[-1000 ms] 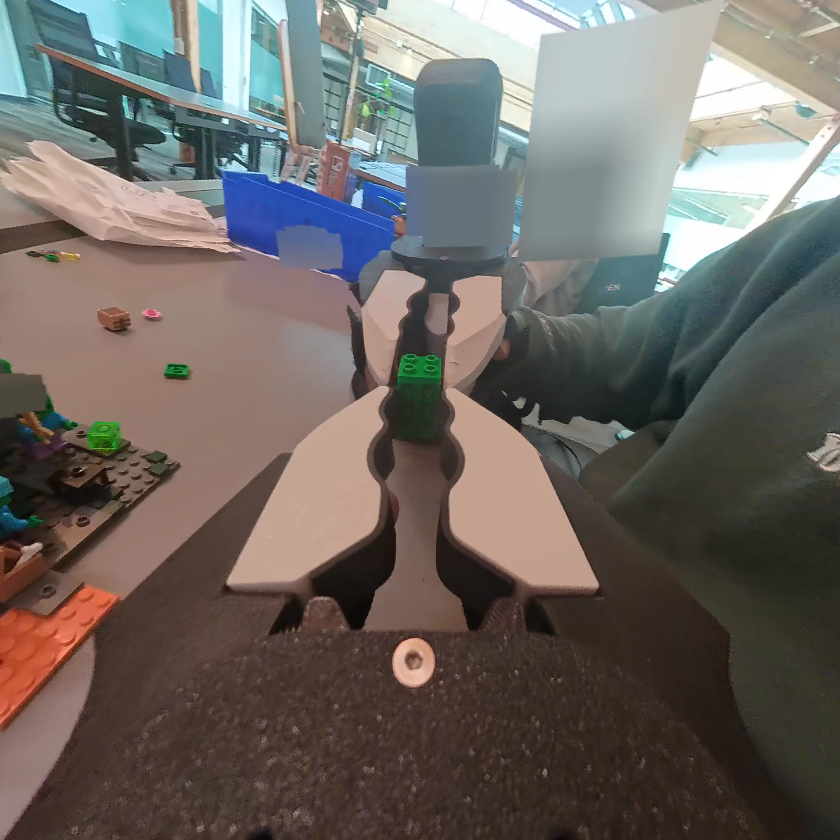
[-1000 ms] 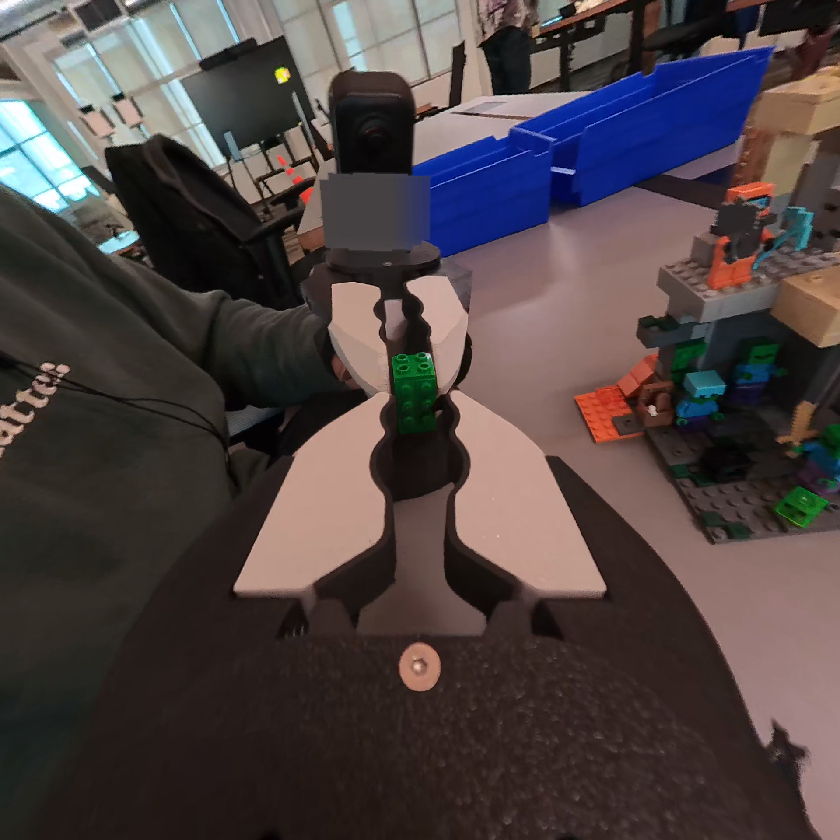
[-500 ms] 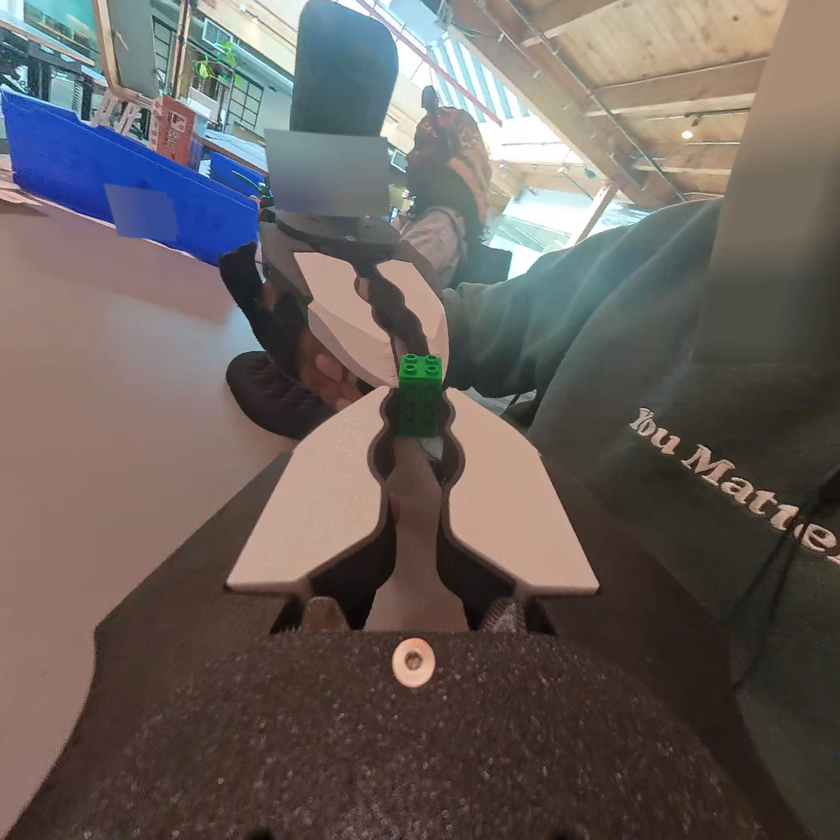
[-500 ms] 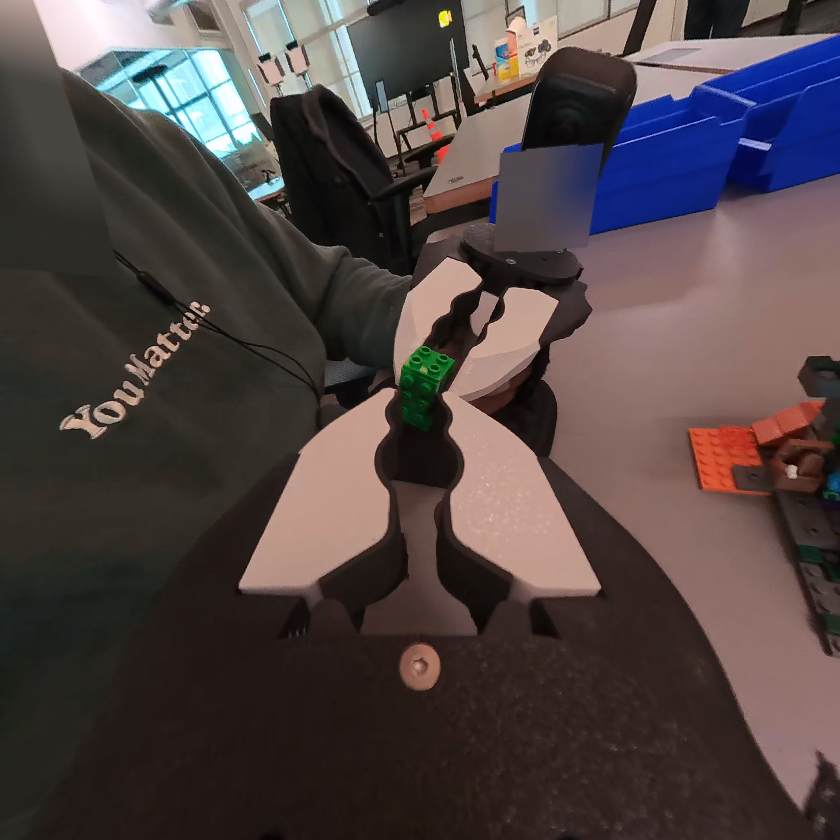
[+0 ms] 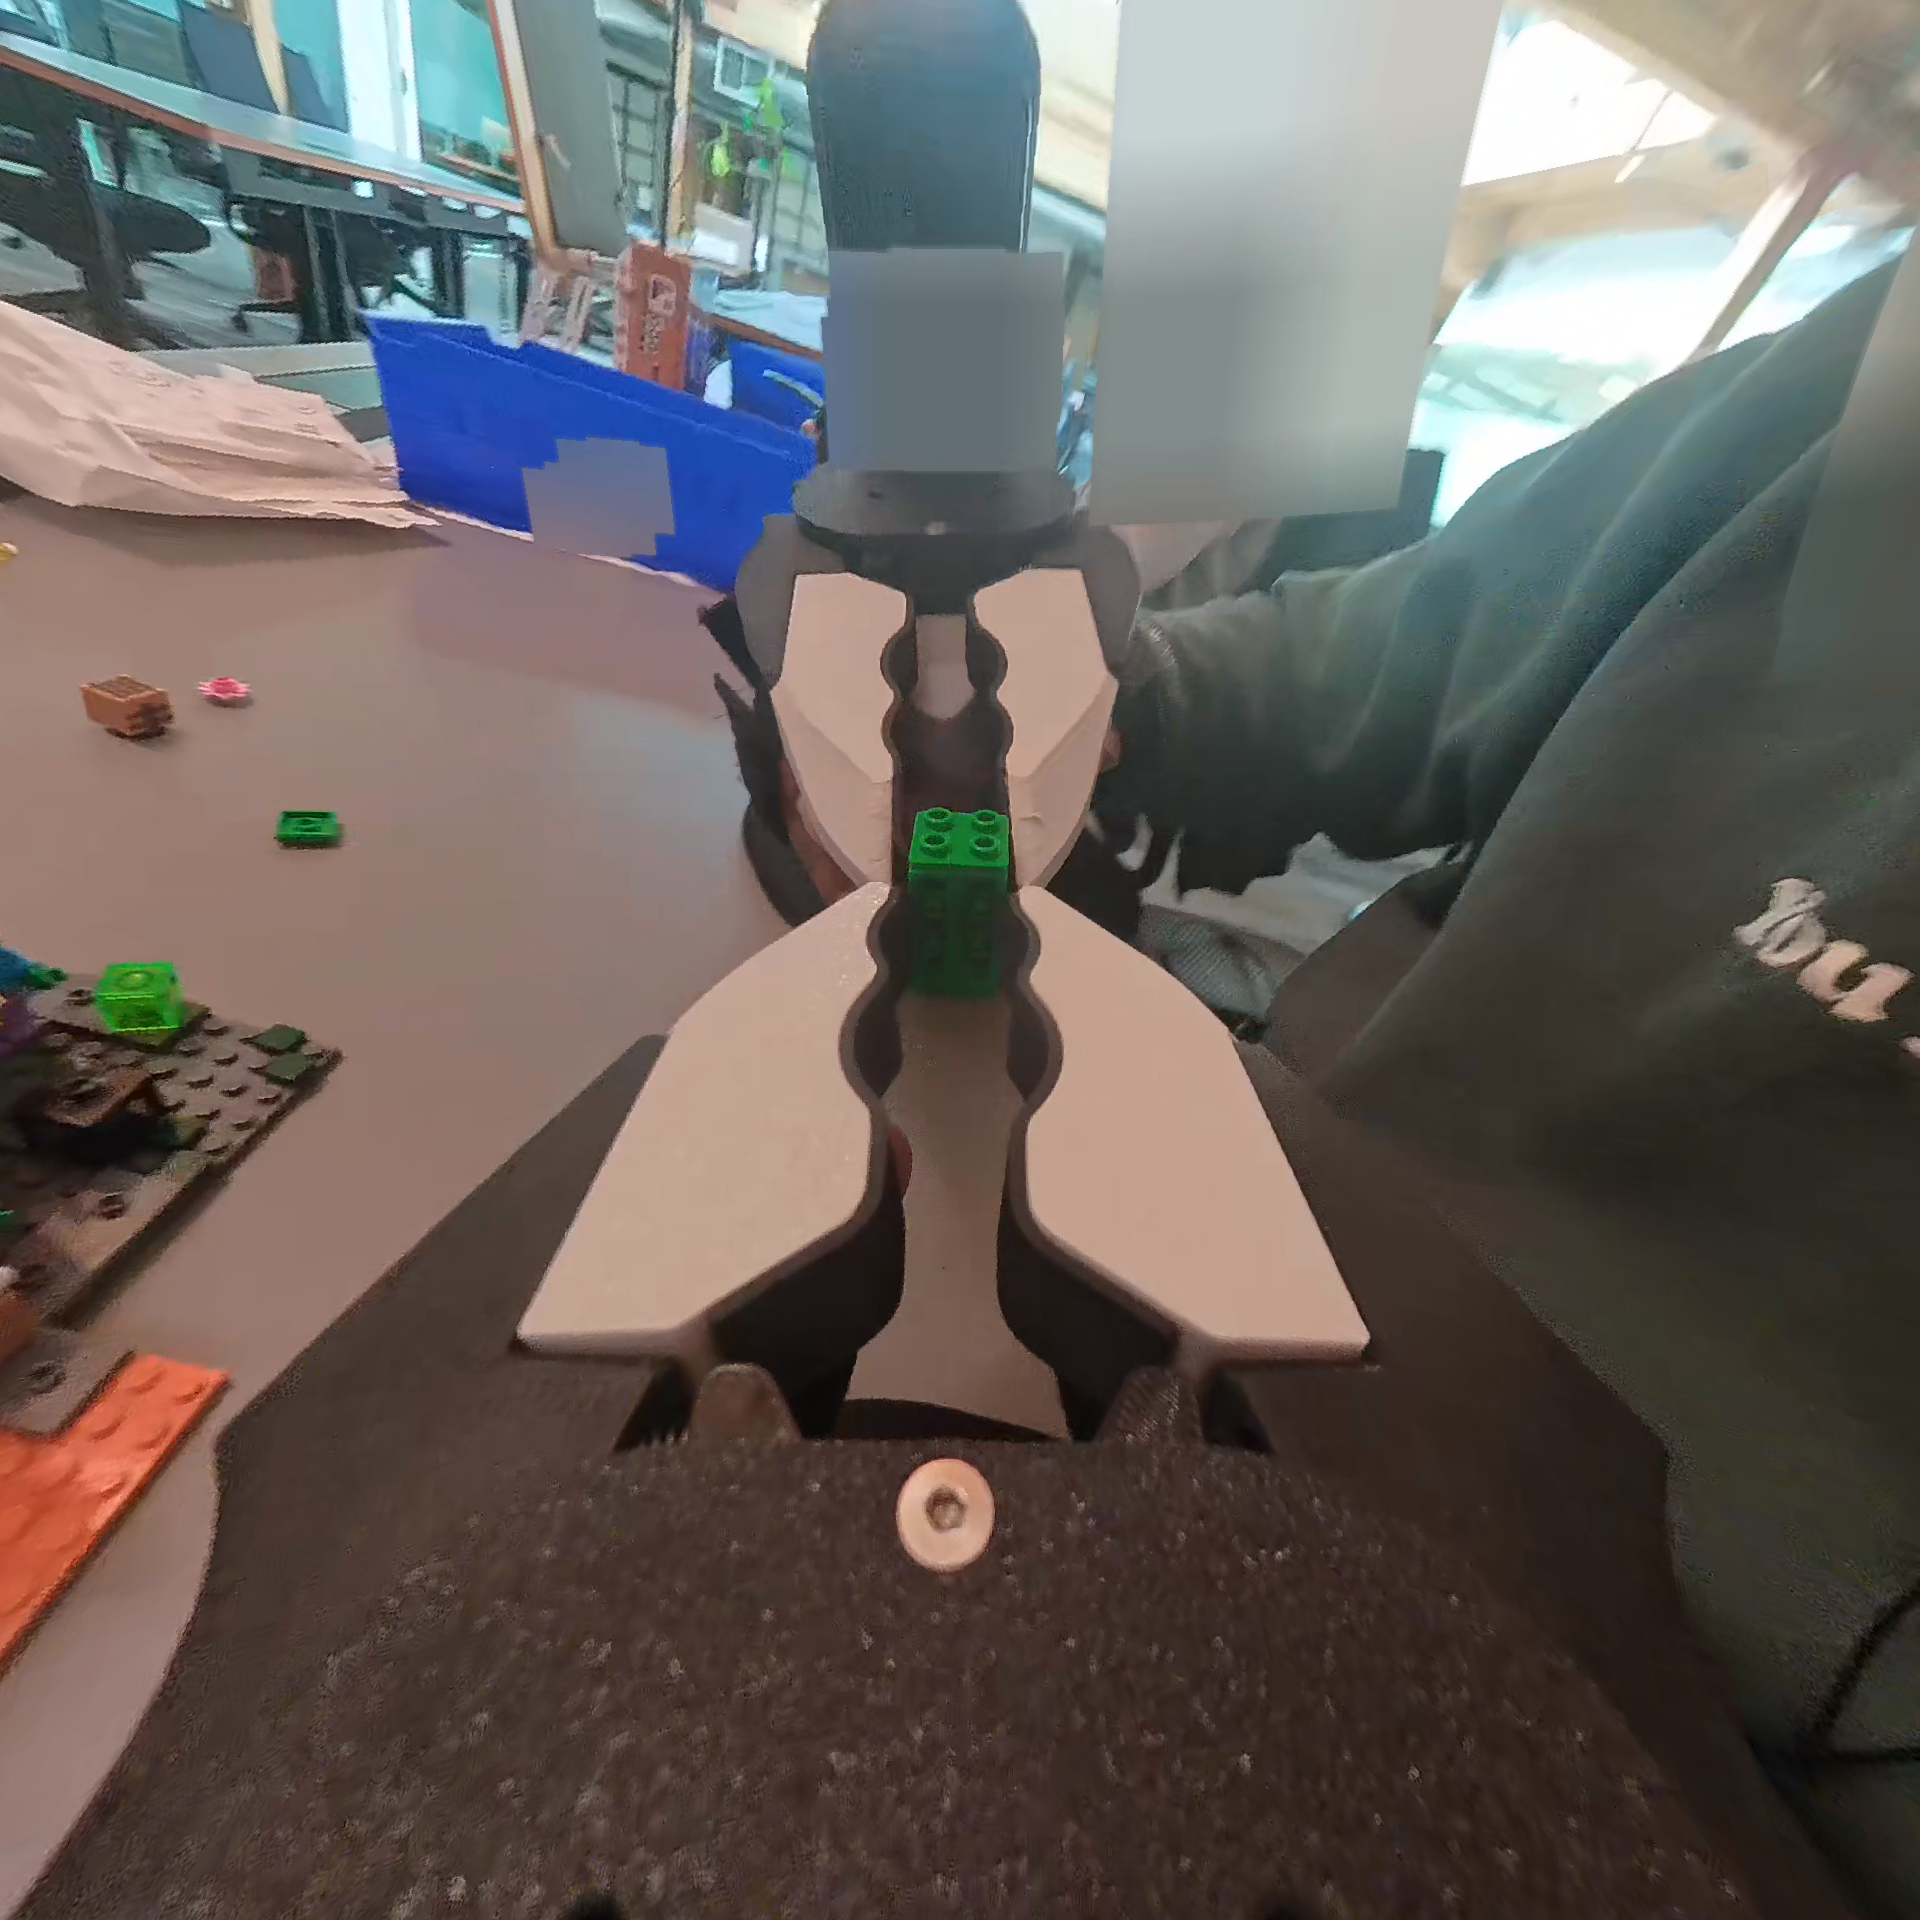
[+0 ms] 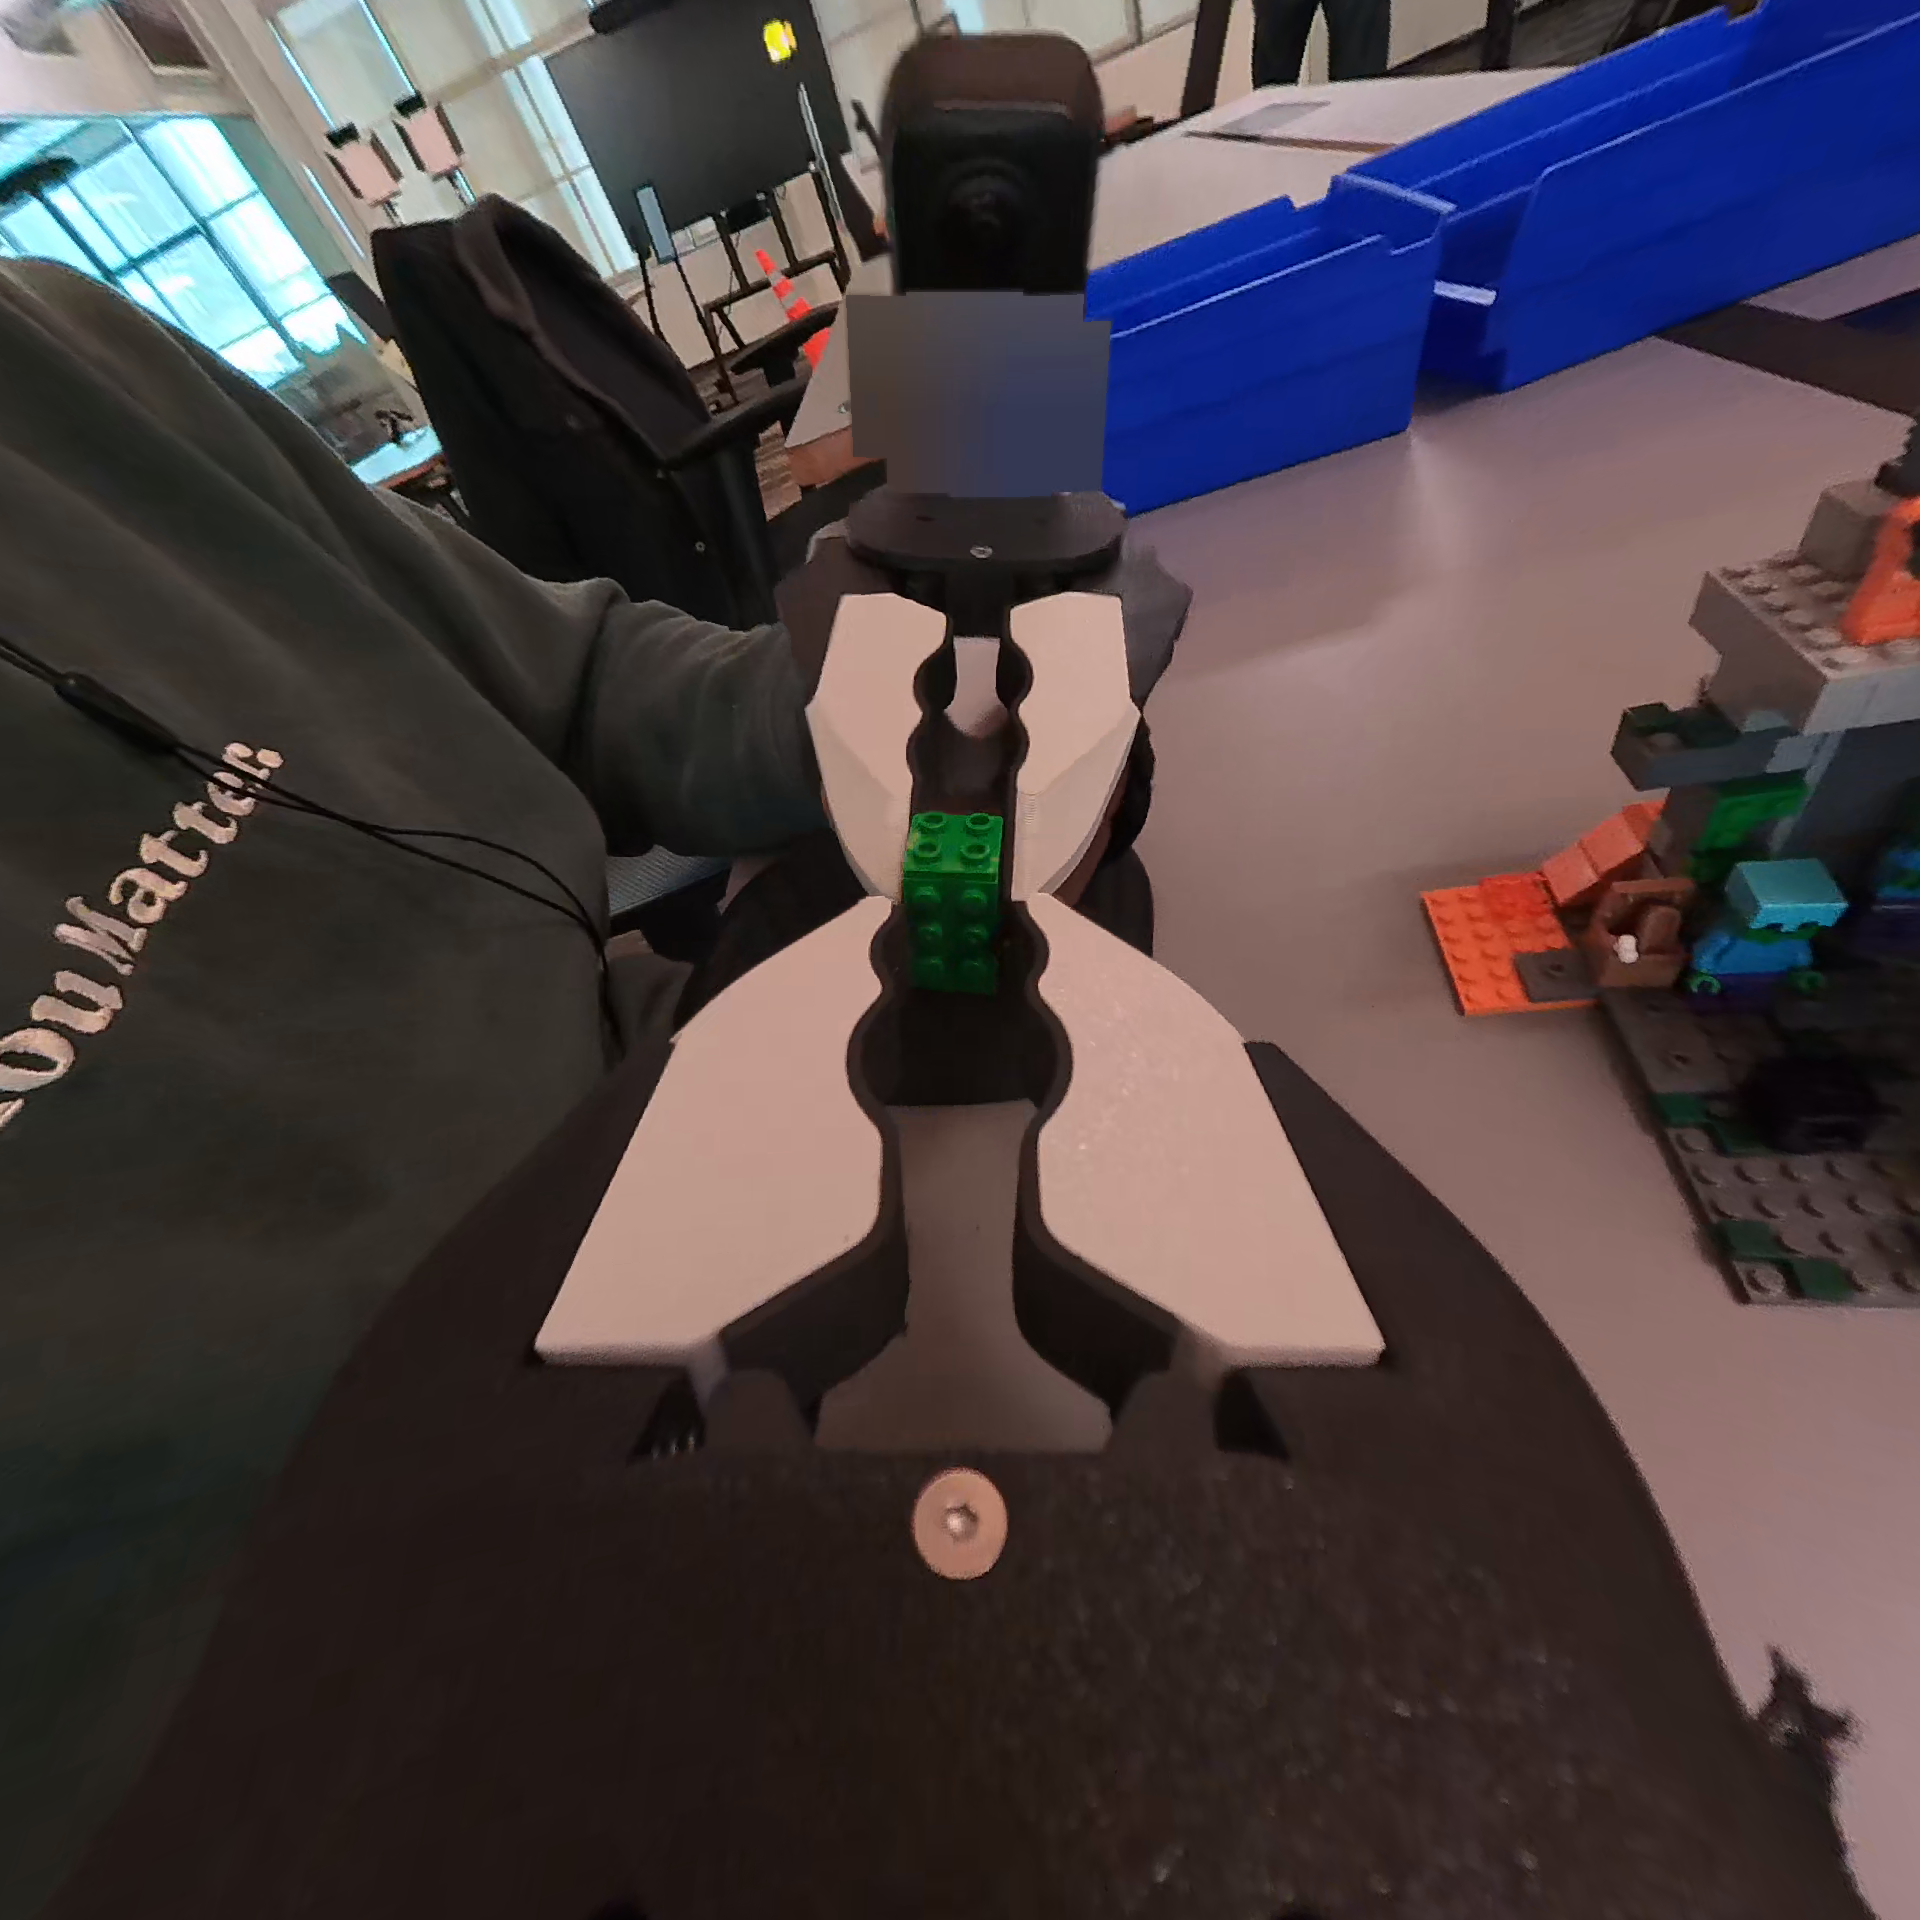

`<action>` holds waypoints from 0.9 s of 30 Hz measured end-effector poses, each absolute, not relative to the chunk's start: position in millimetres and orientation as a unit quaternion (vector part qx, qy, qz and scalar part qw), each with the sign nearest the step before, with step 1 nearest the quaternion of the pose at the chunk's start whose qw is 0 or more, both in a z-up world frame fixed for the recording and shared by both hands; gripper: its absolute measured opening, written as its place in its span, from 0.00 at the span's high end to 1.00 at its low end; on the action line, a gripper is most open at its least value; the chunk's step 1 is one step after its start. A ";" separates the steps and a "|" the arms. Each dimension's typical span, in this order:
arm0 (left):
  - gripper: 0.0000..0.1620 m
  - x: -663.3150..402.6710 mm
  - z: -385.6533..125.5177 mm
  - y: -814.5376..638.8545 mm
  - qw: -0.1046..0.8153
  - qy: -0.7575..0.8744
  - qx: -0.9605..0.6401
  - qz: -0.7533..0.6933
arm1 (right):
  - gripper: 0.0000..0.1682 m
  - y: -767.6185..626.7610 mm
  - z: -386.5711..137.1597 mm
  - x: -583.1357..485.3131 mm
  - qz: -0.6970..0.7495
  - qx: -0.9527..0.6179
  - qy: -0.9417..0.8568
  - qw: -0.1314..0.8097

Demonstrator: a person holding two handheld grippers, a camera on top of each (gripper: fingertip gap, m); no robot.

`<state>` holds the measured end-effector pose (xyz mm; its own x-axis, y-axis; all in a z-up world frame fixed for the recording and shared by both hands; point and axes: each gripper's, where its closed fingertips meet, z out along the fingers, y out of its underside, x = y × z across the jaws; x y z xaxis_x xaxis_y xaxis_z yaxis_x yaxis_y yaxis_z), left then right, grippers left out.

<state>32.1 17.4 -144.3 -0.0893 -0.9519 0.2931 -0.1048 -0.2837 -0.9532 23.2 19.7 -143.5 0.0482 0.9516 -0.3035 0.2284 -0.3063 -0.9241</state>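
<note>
**Green brick stack clamped between both hand-held grippers, clear of the worktop**

I find the green brick stack (image 5: 958,914) in mid-air, studs toward each camera in turn, caught at the fingertips from two opposite sides. My left hand-held gripper (image 5: 956,935) is closed on its near end. My right hand-held gripper (image 6: 954,940) is closed on the other end; the two tools meet nose to nose, fingertips almost touching.

I judge the stack secured but not yet placed or separated; nothing shows which is intended.

The grey worktop (image 5: 499,727) lies below. To one side stands a brick-built model (image 6: 1766,831) on a dark baseplate (image 6: 1787,1226), with an orange plate (image 6: 1496,945) at its edge. Loose pieces lie well apart: a small green plate (image 5: 309,828), a brown block (image 5: 127,704). Blue bins (image 6: 1299,353) sit at the far edge.
</note>
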 end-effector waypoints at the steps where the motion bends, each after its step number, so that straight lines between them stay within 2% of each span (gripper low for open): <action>1: 0.89 33.0 -146.7 17.6 0.381 0.479 -0.567 -0.552 | 0.89 20.0 -144.9 23.7 0.499 -0.634 -0.472 0.355; 7: 0.89 33.1 -153.3 15.6 0.399 0.504 -0.580 -0.500 | 0.91 17.8 -149.9 25.5 0.442 -0.646 -0.503 0.367; 20: 0.90 35.4 -144.2 -11.7 0.264 0.475 -0.526 -0.654 | 0.92 -9.8 -140.7 26.8 0.567 -0.572 -0.519 0.287; 21: 0.90 33.1 -140.6 -13.1 0.253 0.466 -0.518 -0.671 | 1.00 -9.0 -137.0 29.5 0.585 -0.566 -0.505 0.289; 27: 0.89 30.2 -135.3 0.6 0.295 0.451 -0.532 -0.653 | 1.00 1.8 -137.5 28.5 0.551 -0.577 -0.494 0.345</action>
